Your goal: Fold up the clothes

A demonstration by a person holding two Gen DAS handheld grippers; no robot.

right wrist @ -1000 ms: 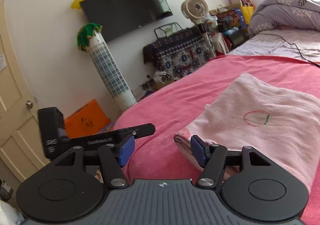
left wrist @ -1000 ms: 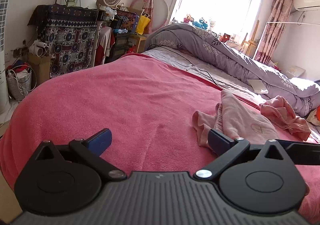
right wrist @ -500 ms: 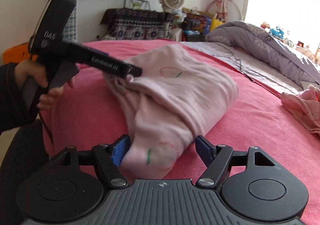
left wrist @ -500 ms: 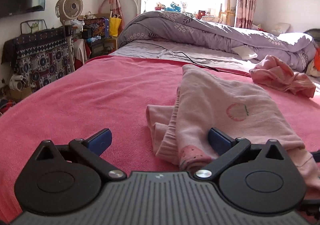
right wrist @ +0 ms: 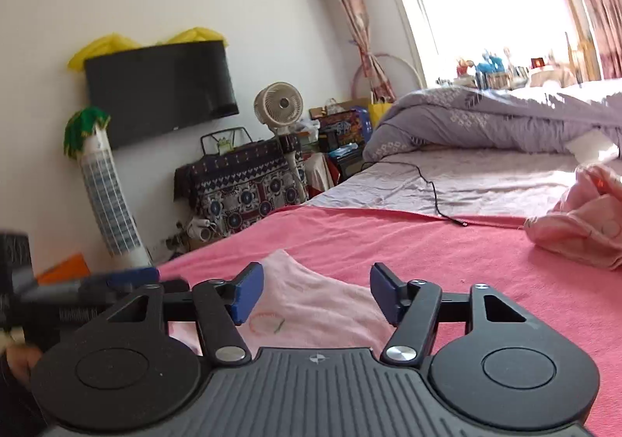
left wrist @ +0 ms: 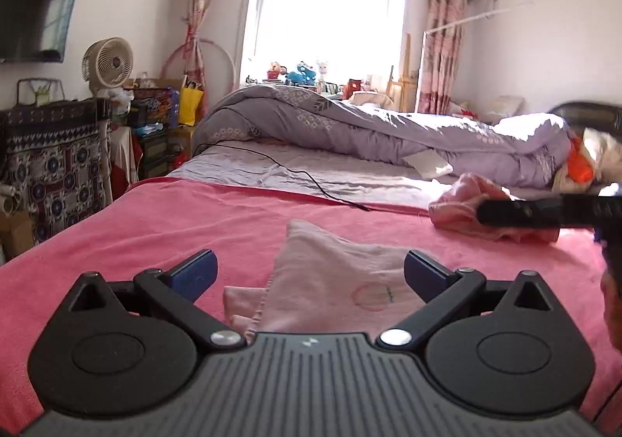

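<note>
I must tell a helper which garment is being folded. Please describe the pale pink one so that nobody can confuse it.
Find the bright pink blanket covering the near end of the bed. The pale pink garment lies flat on it, nearest the cameras. Unlike the darker pink crumpled garment farther back near the grey sheet, it is smooth and bears a small round outline drawing.

My matte black plastic right gripper [right wrist: 317, 291] sits over a soft pale pink cotton top [right wrist: 311, 301] on a fuzzy pink blanket [right wrist: 388, 238].

- No lettering in the room reads clearly from here.
- The colourful box [right wrist: 344, 128] by the fan carries print too blurred to read.
</note>
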